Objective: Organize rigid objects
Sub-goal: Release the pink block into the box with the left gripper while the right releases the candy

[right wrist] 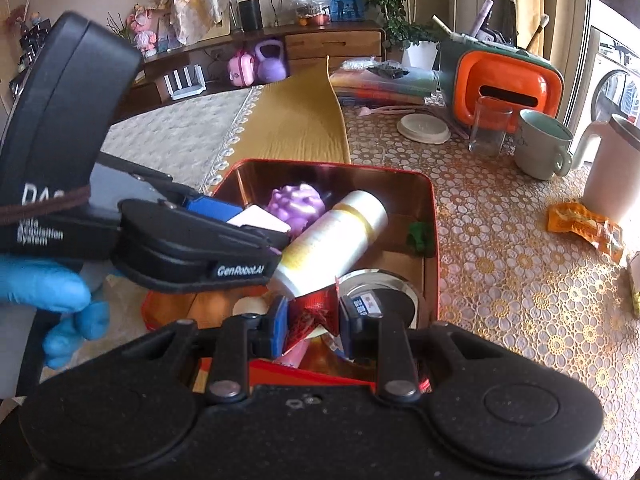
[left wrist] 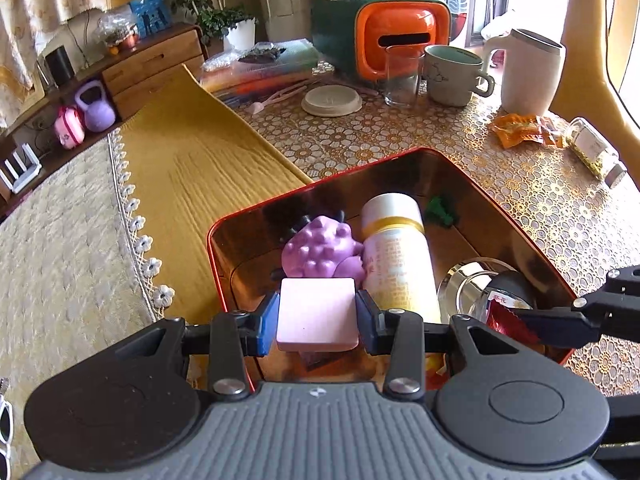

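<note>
My left gripper (left wrist: 317,316) is shut on a pink block (left wrist: 316,312) and holds it over the near end of a red metal tin (left wrist: 400,156). The tin holds a purple knobbly toy (left wrist: 320,254), a white and yellow bottle (left wrist: 396,256), a small green piece (left wrist: 440,210) and a round metal-lidded jar (left wrist: 476,288). My right gripper (right wrist: 313,320) is shut on a red foil packet (right wrist: 310,314) over the tin (right wrist: 434,200). The left gripper (right wrist: 256,224) with the pink block (right wrist: 258,220) also shows in the right wrist view.
On the patterned tablecloth behind the tin stand a glass (left wrist: 402,76), a mug (left wrist: 454,76), a white jug (left wrist: 532,76), an orange and green box (left wrist: 384,36) and a round lid (left wrist: 331,100). An orange wrapper (left wrist: 520,130) and a small jar (left wrist: 596,154) lie to the right.
</note>
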`<state>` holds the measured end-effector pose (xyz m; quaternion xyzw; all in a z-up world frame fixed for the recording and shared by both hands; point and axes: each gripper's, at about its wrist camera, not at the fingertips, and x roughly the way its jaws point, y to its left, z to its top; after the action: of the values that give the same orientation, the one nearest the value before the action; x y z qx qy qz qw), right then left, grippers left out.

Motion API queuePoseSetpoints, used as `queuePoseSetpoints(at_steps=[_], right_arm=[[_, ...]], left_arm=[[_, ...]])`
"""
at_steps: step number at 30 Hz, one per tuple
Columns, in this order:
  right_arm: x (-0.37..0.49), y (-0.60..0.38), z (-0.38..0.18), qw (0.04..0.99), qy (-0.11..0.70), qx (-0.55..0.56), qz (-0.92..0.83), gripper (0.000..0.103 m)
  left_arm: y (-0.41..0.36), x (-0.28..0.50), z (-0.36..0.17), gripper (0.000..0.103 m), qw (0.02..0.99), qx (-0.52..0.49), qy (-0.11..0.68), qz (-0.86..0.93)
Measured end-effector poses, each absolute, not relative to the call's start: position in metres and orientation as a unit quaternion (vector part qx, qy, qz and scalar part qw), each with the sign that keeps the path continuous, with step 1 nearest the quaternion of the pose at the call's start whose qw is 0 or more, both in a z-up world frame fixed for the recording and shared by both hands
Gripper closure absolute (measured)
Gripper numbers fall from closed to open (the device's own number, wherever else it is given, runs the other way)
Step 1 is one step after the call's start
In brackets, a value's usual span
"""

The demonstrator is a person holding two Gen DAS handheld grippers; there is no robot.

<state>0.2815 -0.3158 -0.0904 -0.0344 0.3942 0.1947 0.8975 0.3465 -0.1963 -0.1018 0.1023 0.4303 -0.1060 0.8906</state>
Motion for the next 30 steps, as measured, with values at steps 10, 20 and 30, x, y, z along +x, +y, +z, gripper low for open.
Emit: queuePoseSetpoints(at_steps=[10,20,30], right_arm=[[0.283,-0.318,-0.09,0.901,0.39,-0.038,0.188,0.074],[0.279,-0.325,-0.089,0.901,0.394,-0.032,0.18,0.069],[0.27,-0.326,-0.078,0.905,0.388,-0.027,0.175,0.064]], left_arm=[[-0.197,0.35,-0.11,0.063,0.889,0.097,0.438,-0.095],[-0.193,0.344,-0.104,0.06,0.893,0.091,0.43,-0.098],[-0.186,0.326,-0.087,0.05,0.9,0.083,0.414,-0.109]])
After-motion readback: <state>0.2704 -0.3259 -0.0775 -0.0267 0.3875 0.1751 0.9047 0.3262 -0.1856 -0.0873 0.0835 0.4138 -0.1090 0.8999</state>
